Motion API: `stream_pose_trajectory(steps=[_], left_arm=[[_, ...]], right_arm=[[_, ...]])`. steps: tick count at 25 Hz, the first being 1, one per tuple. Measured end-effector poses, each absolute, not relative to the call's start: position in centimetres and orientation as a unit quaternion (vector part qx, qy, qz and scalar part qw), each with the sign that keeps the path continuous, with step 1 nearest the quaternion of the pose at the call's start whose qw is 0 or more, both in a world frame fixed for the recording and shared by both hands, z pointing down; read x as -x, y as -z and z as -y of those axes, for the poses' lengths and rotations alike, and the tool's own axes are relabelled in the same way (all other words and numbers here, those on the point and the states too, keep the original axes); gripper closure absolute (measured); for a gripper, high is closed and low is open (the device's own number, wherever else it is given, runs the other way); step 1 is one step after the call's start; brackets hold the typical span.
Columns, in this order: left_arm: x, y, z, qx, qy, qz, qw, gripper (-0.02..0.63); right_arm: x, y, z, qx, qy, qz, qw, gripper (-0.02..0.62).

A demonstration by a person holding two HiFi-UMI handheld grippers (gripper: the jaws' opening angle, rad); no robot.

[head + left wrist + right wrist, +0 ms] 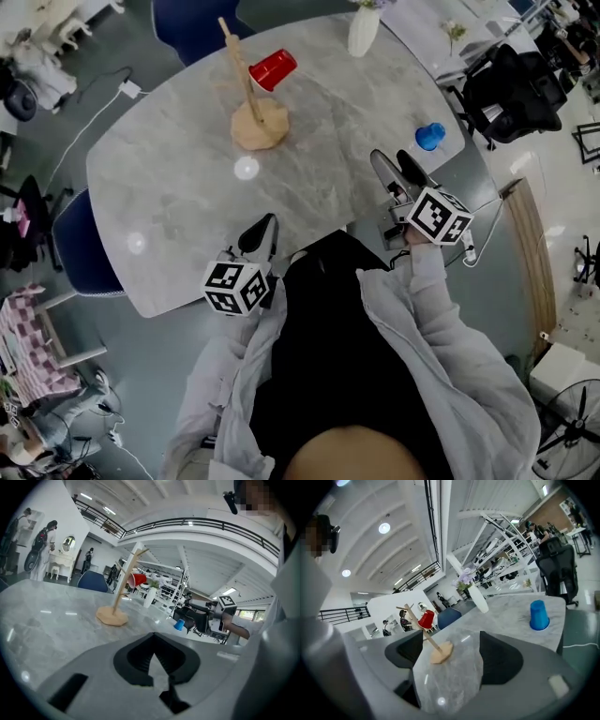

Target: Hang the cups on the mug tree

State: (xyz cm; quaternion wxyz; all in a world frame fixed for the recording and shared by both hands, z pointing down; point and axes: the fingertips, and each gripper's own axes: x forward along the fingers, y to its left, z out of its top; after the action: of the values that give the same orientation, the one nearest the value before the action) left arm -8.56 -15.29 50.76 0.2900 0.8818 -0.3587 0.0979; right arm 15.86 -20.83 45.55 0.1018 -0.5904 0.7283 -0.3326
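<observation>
Holding the left gripper (265,227) low at the near edge of the grey marble table (169,187), with the jaws pressed together and nothing caught between them. Aiming it across the tabletop toward the wooden mug tree (251,111), which is standing upright on its round base in the far half of the table, well apart from both grippers. Seeing one red cup (273,68) hanging on an upper peg of that tree, clear of the tabletop and lying on its side to the right of the post. Seeing, further right at the far edge, a white vase (364,30) holding flowers. Holding the right gripper (395,164) over the right side of the table, with the jaws spread wide and only bare tabletop showing between them. Seeing a blue cup (430,137) sitting mouth-down on the table near that gripper, ahead of it and to its right, touching neither jaw. Seeing a black office chair (506,89) standing off the table's right corner.
</observation>
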Motion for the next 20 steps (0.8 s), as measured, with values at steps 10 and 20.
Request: stream_pose_trajectory(steps=[10,20], left_arm=[[3.2,-51.0,15.9,-0.886,-0.11,0.348,0.287,0.609],[-7.2,-51.3,18.9,-0.877,-0.119,0.367,0.286,0.609]], right_arm=[[-26.1,-46.5,18.5,0.675,0.27,-0.684,0.064,0.224],[-36.2,-52.7,21.6,0.7,0.205,-0.678,-0.089,0.231]])
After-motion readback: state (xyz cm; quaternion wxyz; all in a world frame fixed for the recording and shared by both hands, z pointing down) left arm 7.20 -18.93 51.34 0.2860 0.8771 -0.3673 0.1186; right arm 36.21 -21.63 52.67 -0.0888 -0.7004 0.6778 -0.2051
